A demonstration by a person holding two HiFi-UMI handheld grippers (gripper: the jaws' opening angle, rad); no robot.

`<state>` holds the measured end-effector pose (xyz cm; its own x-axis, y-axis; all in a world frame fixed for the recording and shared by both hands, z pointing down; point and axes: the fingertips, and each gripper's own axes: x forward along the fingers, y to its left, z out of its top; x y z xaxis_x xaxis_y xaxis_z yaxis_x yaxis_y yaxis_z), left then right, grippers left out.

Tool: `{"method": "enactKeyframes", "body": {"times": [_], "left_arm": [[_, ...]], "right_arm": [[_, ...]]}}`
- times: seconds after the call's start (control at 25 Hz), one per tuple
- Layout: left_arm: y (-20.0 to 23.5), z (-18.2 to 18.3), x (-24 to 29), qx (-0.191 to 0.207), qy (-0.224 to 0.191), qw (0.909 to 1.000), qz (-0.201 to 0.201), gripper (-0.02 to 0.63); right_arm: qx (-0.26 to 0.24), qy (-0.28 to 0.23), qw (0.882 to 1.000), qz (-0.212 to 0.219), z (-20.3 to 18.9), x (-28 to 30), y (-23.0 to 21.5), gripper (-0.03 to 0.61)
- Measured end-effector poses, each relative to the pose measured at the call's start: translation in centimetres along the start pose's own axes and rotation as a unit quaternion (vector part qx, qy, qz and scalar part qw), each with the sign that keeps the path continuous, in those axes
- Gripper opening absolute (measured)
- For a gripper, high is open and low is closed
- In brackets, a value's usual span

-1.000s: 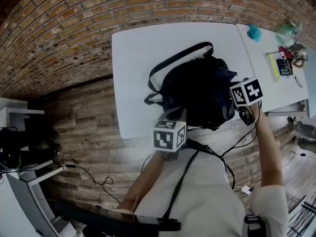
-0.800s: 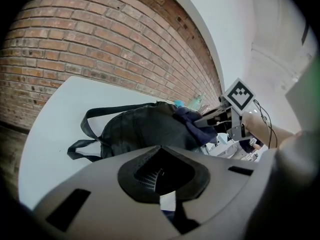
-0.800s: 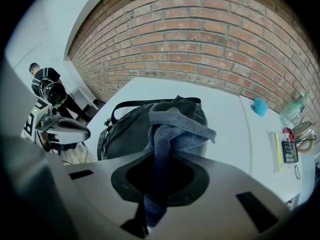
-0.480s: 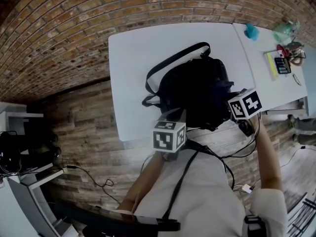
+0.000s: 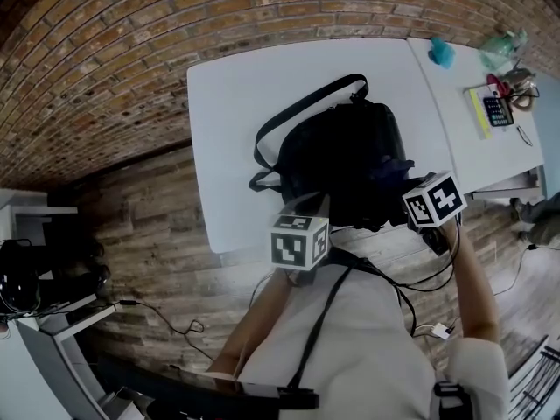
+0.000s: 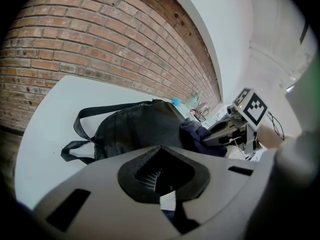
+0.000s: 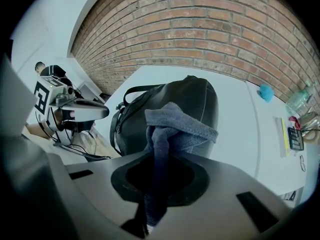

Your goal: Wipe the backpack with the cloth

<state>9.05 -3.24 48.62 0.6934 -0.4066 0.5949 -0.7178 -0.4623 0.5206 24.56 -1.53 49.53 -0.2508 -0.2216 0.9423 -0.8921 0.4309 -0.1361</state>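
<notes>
Your right tongs (image 7: 144,223) grip the soft, light cloth (image 7: 172,121) by its bunched end, so press its floppy fold onto the limp backpack (image 5: 341,160) lying mid-frame on the worktop (image 5: 236,103), while your left tongs (image 6: 167,206) are clenched.

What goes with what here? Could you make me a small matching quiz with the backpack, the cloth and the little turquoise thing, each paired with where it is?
Things:
1. black fabric backpack
2. blue-grey towelling cloth
3. small turquoise object

Places:
A. at the far end of the neighbouring white table
B. clamped between the jaws of the right gripper
C. lying on the large white table

Pairs: 1-C, 2-B, 3-A
</notes>
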Motion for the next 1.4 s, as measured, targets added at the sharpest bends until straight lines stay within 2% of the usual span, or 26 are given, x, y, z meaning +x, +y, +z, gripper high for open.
{"method": "enactKeyframes", "body": {"times": [0.4,0.68,0.84,1.16,1.4], "left_arm": [[-0.1,-0.2,0.1,0.001,0.005,1.0000,0.001,0.003],[-0.3,-0.2,0.2,0.006,0.006,1.0000,0.001,0.003],[-0.3,0.0,0.2,0.009,0.003,0.9999,0.006,0.003],[-0.2,0.3,0.2,0.015,0.003,0.9998,0.013,0.003],[-0.1,0.4,0.0,0.018,0.004,0.9996,0.020,0.003]], "right_arm": [[-0.005,0.026,0.999,0.022,-2.7,0.3,1.6,0.038],[0.020,0.025,0.998,0.062,-2.7,0.0,1.9,0.038],[0.032,-0.013,0.997,0.075,-0.1,-1.9,1.2,0.038],[0.028,-0.101,0.994,0.028,8.3,-3.9,-4.6,0.038],[0.051,-0.131,0.990,0.002,14.2,-2.7,-9.4,0.038]]}}
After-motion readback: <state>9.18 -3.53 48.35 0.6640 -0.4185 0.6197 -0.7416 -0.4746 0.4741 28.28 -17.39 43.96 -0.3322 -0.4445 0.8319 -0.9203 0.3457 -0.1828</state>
